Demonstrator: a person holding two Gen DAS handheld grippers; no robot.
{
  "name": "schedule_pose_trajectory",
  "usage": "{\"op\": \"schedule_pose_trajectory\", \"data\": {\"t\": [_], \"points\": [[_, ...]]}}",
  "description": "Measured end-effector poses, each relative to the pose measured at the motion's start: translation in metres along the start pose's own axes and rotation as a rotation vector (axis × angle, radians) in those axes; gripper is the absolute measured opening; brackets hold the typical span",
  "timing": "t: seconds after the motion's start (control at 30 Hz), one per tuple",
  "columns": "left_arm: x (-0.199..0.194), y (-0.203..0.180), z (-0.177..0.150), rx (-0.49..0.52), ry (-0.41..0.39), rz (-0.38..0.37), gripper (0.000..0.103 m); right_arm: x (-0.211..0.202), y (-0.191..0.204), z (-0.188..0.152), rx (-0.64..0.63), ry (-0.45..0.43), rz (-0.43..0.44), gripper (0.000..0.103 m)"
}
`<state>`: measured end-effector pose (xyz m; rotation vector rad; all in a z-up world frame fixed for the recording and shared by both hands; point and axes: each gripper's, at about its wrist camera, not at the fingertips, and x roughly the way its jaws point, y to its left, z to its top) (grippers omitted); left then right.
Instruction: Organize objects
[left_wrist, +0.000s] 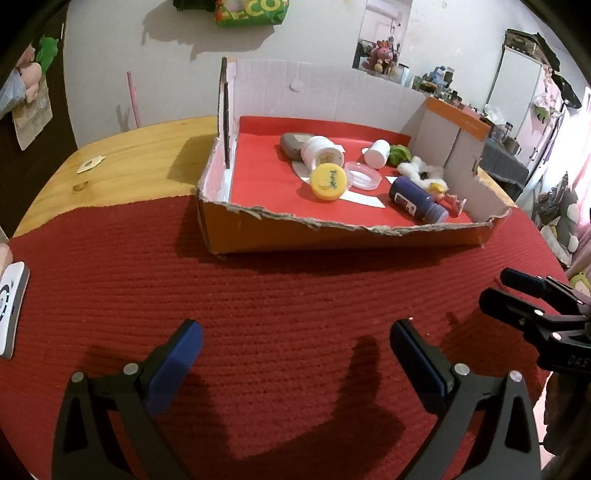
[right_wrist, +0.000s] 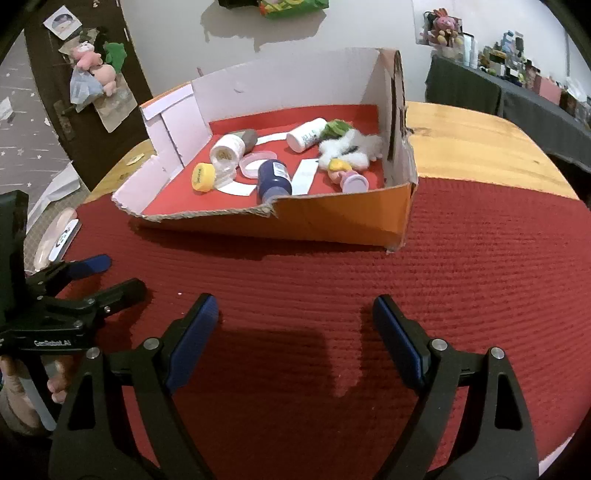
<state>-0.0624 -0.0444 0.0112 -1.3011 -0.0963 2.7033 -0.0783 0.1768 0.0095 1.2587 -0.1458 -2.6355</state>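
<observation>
An orange cardboard box (left_wrist: 332, 232) (right_wrist: 343, 218) with a torn front wall sits on the red mat. It holds a yellow lid (left_wrist: 328, 181) (right_wrist: 203, 176), a white jar (left_wrist: 321, 151) (right_wrist: 228, 147), a clear lid (left_wrist: 364, 175) (right_wrist: 256, 162), a white bottle (left_wrist: 377, 153) (right_wrist: 306, 134), a dark blue bottle (left_wrist: 417, 200) (right_wrist: 274, 180), a grey stone (left_wrist: 291, 142), a white fluffy toy (left_wrist: 421, 170) (right_wrist: 351, 147) and a small doll (left_wrist: 448, 197) (right_wrist: 345, 173). My left gripper (left_wrist: 295, 339) is open and empty over the mat, short of the box. My right gripper (right_wrist: 293, 314) is open and empty beside it.
The red mat (left_wrist: 258, 295) covers the near part of a wooden table (left_wrist: 129, 158) (right_wrist: 480, 147). A white pad (left_wrist: 11, 306) (right_wrist: 66, 238) lies at the mat's left edge. The other gripper shows in each view: right gripper (left_wrist: 496, 290), left gripper (right_wrist: 122, 275).
</observation>
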Motion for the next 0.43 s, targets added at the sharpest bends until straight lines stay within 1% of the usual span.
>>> {"op": "schedule_pose_trajectory", "data": {"t": [0.3,0.37,0.43], "points": [[0.0022,0.0012,-0.001,-0.003,-0.007,0.013,0.103,0.0035,-0.002,-0.0012,-0.004,-0.007,-0.001,0.086],[0.0029,0.0017,-0.0006,-0.005,-0.006,0.016,0.103,0.0043,-0.0019,-0.0013,-0.005,-0.009,0.006,0.093],[0.0035,0.0021,0.0001,-0.009,-0.005,0.02,0.103,0.0048,-0.0009,-0.0019,-0.011,-0.013,0.002,0.093]]}}
